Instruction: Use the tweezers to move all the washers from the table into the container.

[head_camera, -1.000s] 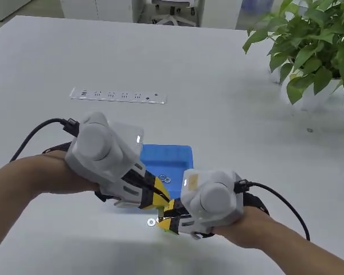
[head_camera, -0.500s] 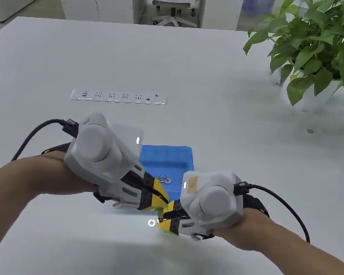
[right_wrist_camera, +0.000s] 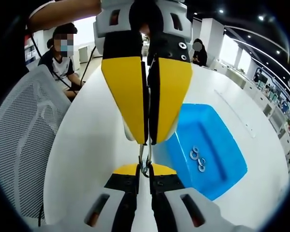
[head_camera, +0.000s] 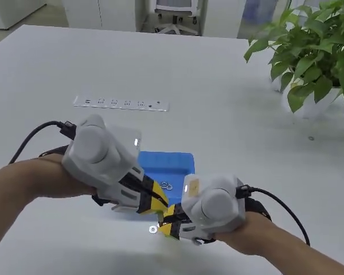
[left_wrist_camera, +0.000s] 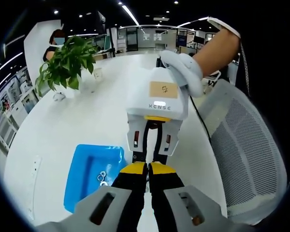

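Note:
A blue container (head_camera: 173,162) (left_wrist_camera: 84,169) (right_wrist_camera: 217,159) lies on the white table with a few washers (head_camera: 167,185) (left_wrist_camera: 102,177) (right_wrist_camera: 197,157) in it. One washer (head_camera: 153,230) lies on the table just in front of the container. My left gripper (head_camera: 159,203) (left_wrist_camera: 147,169) (right_wrist_camera: 147,140) and right gripper (head_camera: 168,221) (right_wrist_camera: 145,176) (left_wrist_camera: 147,155) meet tip to tip above that spot. Thin metal tweezers (right_wrist_camera: 144,154) run between them, pinched in the left jaws and reaching into the shut right jaws. Their tips are hidden.
A white power strip (head_camera: 120,103) lies beyond the container. A potted plant (head_camera: 312,54) (left_wrist_camera: 65,63) stands at the table's far right. A mesh chair (left_wrist_camera: 246,145) (right_wrist_camera: 19,140) is beside the table, and people sit in the background.
The head camera has tilted slightly, so the scene sits a bit lower. Both grippers stay tip to tip, and the loose washer has not moved.

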Demonstrator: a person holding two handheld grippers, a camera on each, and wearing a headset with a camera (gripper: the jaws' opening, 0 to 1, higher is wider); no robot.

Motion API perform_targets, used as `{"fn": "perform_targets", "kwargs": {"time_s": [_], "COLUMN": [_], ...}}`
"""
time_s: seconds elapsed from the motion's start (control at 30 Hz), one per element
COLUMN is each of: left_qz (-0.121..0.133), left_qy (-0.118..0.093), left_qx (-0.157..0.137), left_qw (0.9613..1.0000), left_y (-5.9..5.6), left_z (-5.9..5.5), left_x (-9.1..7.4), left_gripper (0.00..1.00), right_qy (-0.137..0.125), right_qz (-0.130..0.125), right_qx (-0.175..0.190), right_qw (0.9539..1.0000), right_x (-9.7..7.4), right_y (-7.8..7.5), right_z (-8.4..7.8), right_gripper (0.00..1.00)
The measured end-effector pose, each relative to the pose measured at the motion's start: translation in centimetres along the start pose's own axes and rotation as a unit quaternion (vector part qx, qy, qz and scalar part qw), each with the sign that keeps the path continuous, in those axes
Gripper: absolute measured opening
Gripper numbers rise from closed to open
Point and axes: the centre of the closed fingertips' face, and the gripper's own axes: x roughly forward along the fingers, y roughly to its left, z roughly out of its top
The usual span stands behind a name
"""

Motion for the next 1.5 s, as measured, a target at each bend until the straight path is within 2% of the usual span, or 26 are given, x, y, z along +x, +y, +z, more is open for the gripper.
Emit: {"fn": "perform_targets", "kwargs": {"time_s": [0.27,0.6,0.83,1.13,1.5], "left_qz": [0.006,0.021,0.028,0.04,0.047], "left_qy": [-0.003,-0.006,-0.008,-0.009,-0.01], "left_qx": [0.009,0.023,0.031,0.037,0.033], "left_qw": [0.9999,0.9995,0.9991,0.9985,0.9983], "left_y": [-0.3,0.2,1.0,2.4,4.0], "left_z": [1.1,2.4,3.2,3.5,2.9], "left_x": [-1.2,-2.5,-3.3,-4.3,-4.7], "left_gripper": [0.05,0.05,0.05,0.05,0.05], "right_qy": [-0.004,-0.015,-0.016,-0.019,-0.019], "right_qz": [-0.009,-0.024,-0.031,-0.037,-0.035], "right_qx": [-0.011,-0.021,-0.032,-0.038,-0.038], "right_qw": [0.9999,0.9994,0.9989,0.9984,0.9985], "right_x": [-0.9,-1.9,-2.5,-2.5,-1.8], "right_y": [0.1,-0.9,-2.1,-3.7,-5.2], "right_z": [1.3,2.9,3.9,4.9,5.1], "right_gripper": [0.09,0.09,0.09,0.09,0.09]}}
